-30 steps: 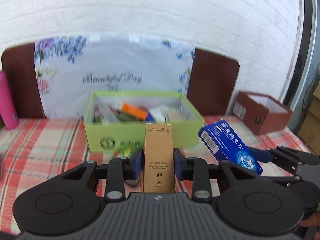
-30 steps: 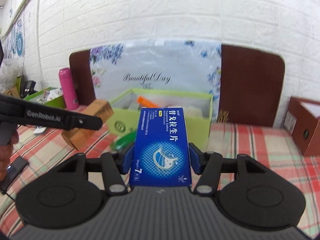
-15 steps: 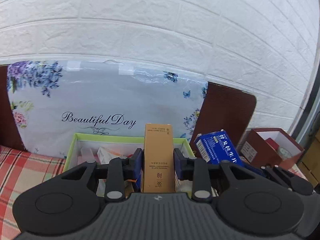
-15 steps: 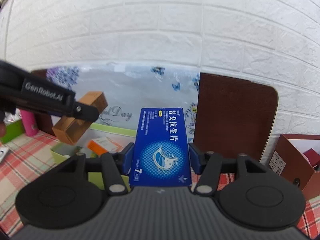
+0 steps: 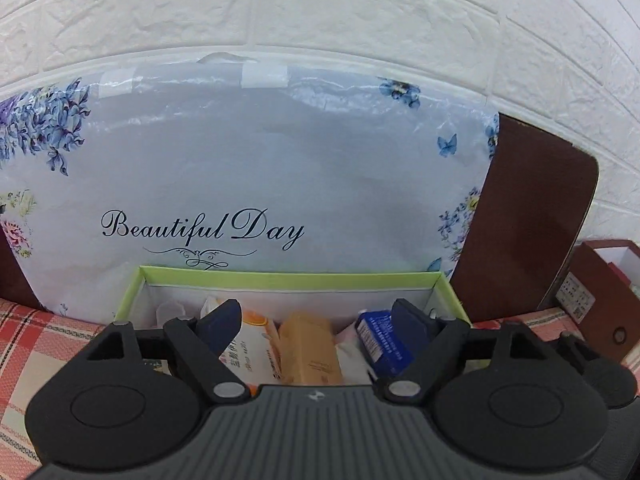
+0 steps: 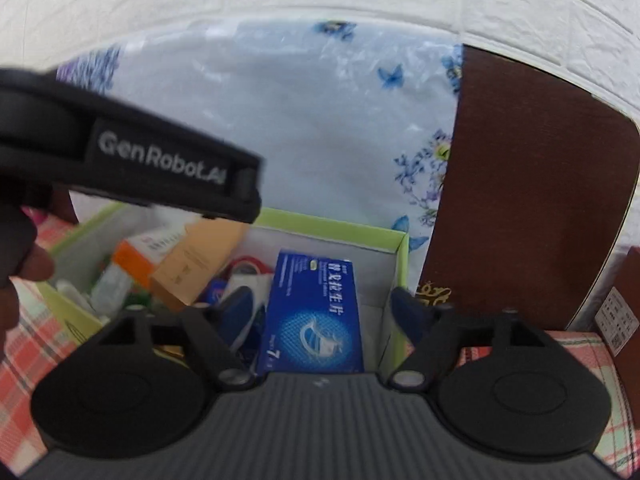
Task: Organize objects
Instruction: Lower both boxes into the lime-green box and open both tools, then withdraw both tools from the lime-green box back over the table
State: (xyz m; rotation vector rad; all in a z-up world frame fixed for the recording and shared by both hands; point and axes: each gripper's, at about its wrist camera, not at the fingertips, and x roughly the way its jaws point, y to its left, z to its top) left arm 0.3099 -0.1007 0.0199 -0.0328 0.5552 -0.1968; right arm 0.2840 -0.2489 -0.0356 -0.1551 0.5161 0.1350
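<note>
White brick wall fills the background, and a floral plastic bag (image 5: 256, 168) with "Beautiful Day" on it stands behind your green box (image 5: 288, 280), which sits on a checked tablecloth (image 5: 36, 336). Your left gripper (image 5: 316, 320) has just been opening; its jaws now stand wide apart, and the tan carton (image 5: 308, 348) lies loose in the box between them, its lower end hidden by the gripper body. Your right gripper (image 6: 324, 304) has also just been opening, and the blue medicine box (image 6: 316, 312) rests in the right end of the green box, free of both pads. Other packets in the box are crowded and partly blurred. A brown box (image 5: 600, 300) is cut off at the right edge.
</note>
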